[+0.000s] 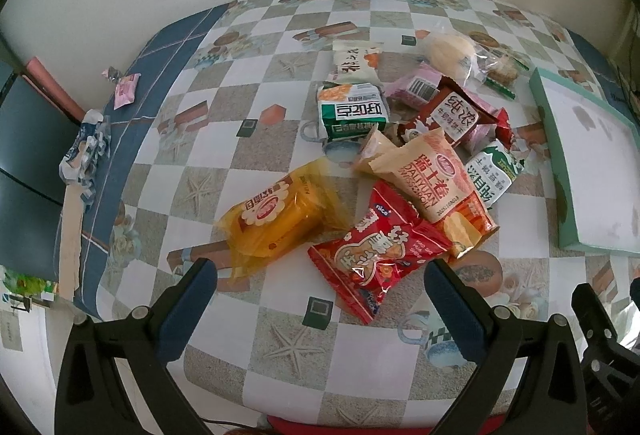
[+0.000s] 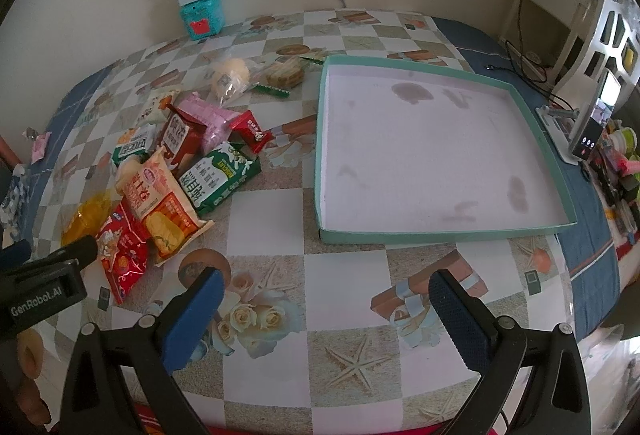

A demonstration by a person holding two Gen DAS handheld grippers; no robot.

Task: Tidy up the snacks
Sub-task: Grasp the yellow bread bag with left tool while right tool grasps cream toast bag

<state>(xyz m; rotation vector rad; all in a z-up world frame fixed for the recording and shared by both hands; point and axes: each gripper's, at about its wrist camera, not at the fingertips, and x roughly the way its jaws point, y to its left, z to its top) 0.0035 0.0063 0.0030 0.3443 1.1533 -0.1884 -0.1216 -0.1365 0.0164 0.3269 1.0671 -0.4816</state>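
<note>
Both tongs gape empty: left tongs (image 1: 320, 299) at frame bottom below the snacks (image 1: 400, 163); right tongs (image 2: 326, 309) below the tray (image 2: 440, 233) on the bench (image 2: 344, 355).

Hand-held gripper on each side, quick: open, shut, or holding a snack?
Left hand-held gripper: open, holding nothing, above the red crinkly snack packet.
Right hand-held gripper: open, holding nothing.

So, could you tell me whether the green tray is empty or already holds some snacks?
Empty. The green tray shows only its bare, stained white floor; all the snack packets lie on the tablecloth beside it.
</note>
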